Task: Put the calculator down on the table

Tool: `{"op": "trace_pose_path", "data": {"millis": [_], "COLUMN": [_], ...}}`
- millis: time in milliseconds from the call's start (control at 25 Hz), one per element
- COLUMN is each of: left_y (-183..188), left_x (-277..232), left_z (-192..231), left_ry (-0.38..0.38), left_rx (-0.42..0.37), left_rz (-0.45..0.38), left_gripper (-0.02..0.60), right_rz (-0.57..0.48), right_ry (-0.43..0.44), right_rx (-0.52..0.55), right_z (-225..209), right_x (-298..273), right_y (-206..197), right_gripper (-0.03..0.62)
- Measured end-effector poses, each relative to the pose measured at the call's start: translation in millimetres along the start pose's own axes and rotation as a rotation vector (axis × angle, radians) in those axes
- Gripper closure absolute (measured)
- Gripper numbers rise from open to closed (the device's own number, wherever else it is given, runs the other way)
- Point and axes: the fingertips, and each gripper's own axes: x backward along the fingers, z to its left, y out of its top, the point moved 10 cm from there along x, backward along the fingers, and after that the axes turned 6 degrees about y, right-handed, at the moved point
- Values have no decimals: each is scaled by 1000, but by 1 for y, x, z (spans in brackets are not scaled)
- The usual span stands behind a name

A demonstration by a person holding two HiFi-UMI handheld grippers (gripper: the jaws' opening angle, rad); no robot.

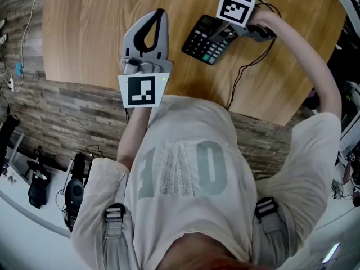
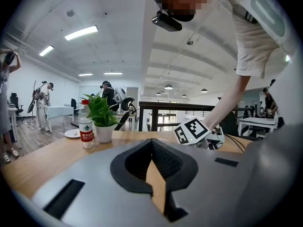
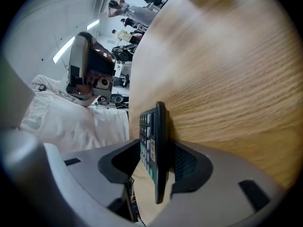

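right claw point(image 3: 158, 151) open, loose around slim black calculator point(image 3: 160, 126), pale keys | wood-grain surface point(image 3: 227, 70) behind | left claw point(image 2: 152, 142) closed, empty

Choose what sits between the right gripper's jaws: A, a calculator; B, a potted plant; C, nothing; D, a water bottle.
A: the right gripper view shows the calculator edge-on between the parted jaws of the right gripper, with the wooden table behind it.
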Motion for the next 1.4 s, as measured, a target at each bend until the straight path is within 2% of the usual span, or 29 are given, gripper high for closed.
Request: {"op": "trace_pose_path", "data": {"millis": [200, 520, 680, 800, 920, 1040, 1240, 1400], "left_y": [1, 17, 31, 38, 44, 50, 68, 83], "left_x": [9, 18, 27, 34, 41, 48, 58, 65], "left_z": [-2, -2, -3, -8, -14, -15, -22, -37], "left_ry": [2, 2, -10, -25, -41, -60, -98, -127], "left_rx": [-8, -10, -20, -44, -60, -65, -88, -109], "left_rz": [-18, -81, -129, -157, -186, -214, -286, -298], "left_gripper": [572, 572, 572, 572, 572, 572, 572, 572], "right_rz": [19, -24, -56, -143, -304, -520, -960, -1330], "right_ry": [-93, -284, -428, -584, -724, -861, -1081, -1258], "right_rx": [19, -25, -27, -8, 12, 57, 131, 141], "right_z": [5, 18, 36, 57, 78, 114, 178, 224], "right_x": [0, 37, 58, 74, 88, 99, 92, 76], "right_y": [-1, -6, -13, -20, -34, -45, -79, -116], "right_gripper": [404, 402, 402, 402, 402, 402, 405, 431]}}
